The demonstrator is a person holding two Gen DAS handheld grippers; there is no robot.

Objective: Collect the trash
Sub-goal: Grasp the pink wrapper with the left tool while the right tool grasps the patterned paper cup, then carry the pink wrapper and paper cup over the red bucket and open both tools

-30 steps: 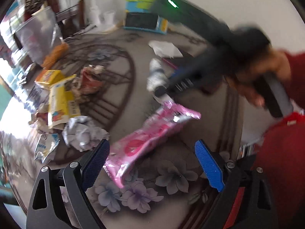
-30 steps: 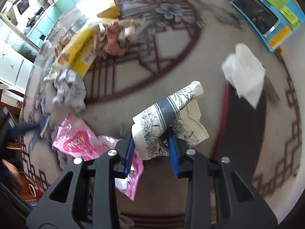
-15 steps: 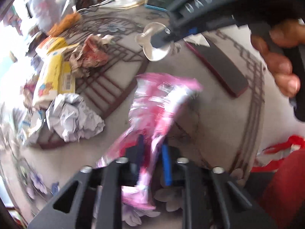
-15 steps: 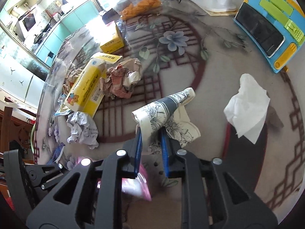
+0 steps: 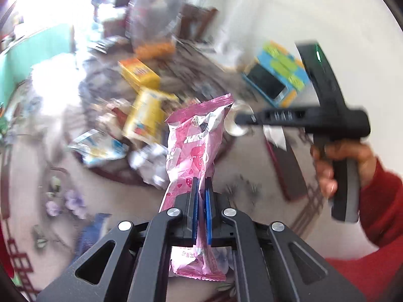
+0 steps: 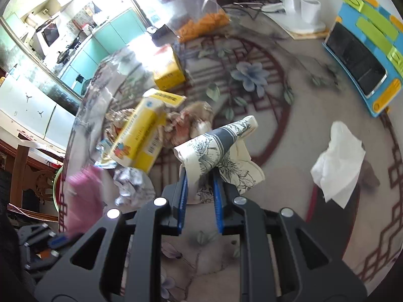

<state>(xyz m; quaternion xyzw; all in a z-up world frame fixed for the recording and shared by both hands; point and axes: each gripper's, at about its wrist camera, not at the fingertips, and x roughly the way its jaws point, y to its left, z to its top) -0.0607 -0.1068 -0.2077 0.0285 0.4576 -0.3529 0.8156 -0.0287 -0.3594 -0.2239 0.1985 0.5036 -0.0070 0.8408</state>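
My left gripper (image 5: 201,188) is shut on a pink snack wrapper (image 5: 196,141) and holds it upright above the table; the wrapper also shows blurred in the right wrist view (image 6: 84,198). My right gripper (image 6: 200,178) is shut on a crushed paper cup with a dark floral print (image 6: 219,146), held above the table. On the table lie a yellow carton (image 6: 141,138), a yellow box (image 6: 167,69), a crumpled red-brown wrapper (image 6: 191,123), a crumpled silver paper ball (image 6: 133,186) and a white tissue (image 6: 337,168).
A blue and green toy phone case (image 6: 362,50) lies at the far right. A clear bag with orange snacks (image 6: 204,22) and a white cup (image 6: 309,7) stand at the back. A dark red flat case (image 5: 287,173) lies under the tissue. The table edge (image 6: 73,130) runs along the left.
My left gripper has lifted the pink wrapper off the table and swung left. My right gripper has risen a little with the paper cup.
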